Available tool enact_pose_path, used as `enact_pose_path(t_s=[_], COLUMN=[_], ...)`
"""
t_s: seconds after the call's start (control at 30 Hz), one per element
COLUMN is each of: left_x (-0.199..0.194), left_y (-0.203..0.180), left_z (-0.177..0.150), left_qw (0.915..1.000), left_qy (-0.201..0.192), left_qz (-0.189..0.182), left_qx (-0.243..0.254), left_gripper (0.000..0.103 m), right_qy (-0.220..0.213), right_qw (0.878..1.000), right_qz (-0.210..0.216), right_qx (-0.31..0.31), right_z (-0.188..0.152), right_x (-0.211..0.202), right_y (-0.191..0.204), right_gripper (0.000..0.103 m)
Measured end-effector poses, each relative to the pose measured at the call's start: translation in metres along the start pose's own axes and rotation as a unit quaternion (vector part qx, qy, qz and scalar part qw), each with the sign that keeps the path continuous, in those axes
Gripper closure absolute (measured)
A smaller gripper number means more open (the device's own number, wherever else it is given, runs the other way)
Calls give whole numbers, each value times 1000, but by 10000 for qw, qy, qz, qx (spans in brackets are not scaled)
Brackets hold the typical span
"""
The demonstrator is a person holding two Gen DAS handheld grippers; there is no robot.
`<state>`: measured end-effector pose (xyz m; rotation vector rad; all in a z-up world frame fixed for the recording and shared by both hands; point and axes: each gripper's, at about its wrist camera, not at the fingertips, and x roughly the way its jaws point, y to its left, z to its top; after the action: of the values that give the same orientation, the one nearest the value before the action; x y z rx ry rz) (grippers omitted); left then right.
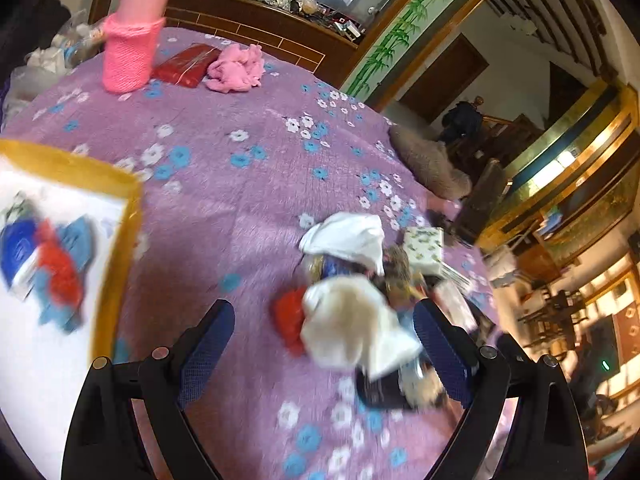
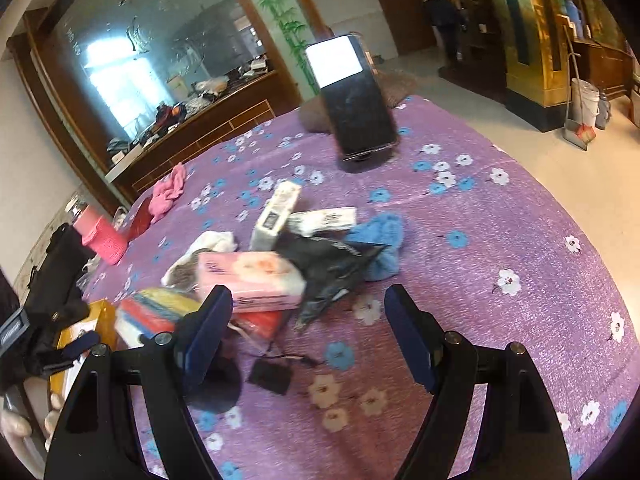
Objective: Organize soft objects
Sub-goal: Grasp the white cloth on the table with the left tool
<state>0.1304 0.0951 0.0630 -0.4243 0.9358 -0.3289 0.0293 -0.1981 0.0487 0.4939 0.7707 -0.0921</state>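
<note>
Picking seems the step in hand: left gripper, jaws wide and empty, hangs over a white cloth in the pile on the purple bedspread, while right gripper, also wide, waits near the pink tissue pack; next comes lowering and closing on cloth only.

Purple floral bedspread underneath. Propped upright on it, 1 phone with lit screen top. Far off, 1 pink bottle in knit sleeve beside a red packet. Behind, wooden headboard and mirror.
</note>
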Motion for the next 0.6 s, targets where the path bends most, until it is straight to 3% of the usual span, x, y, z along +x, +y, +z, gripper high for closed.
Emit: enact_pose_path(t_s=[0.17,0.2,0.23,0.3,0.43,0.53,0.6], left_x=[57,64,71,77,64,50,41], left_y=[-22,-25,-30,-34,-29,-23,-18], left_z=[12,12,10,4,-13,-38,-51], left_qw=[9989,9981,9964,9924,9838,9729,9700], left_qy=[268,427,655,985,1466,1899,1933], left_qz=[369,391,360,300,266,58,51], left_qx=[118,212,399,673,998,1322,1470], left_gripper=[15,29,51,63,66,65,61], right_qy=[-208,-232,-240,-262,-249,-235,-223], right_qw=[9998,9997,9997,9995,9995,9995,9996], right_qz=[-36,-50,-61,-131,-176,-182,-172], right_qx=[-22,-18,-25,-74,-95,-101,-98], right_z=[-7,-7,-9,-10,-10,-11,-11], right_x=[-1,0,-1,-1,0,0,0], right_y=[-10,-11,-12,-12,-13,-14,-14], right_gripper=[25,25,25,25,25,25,25])
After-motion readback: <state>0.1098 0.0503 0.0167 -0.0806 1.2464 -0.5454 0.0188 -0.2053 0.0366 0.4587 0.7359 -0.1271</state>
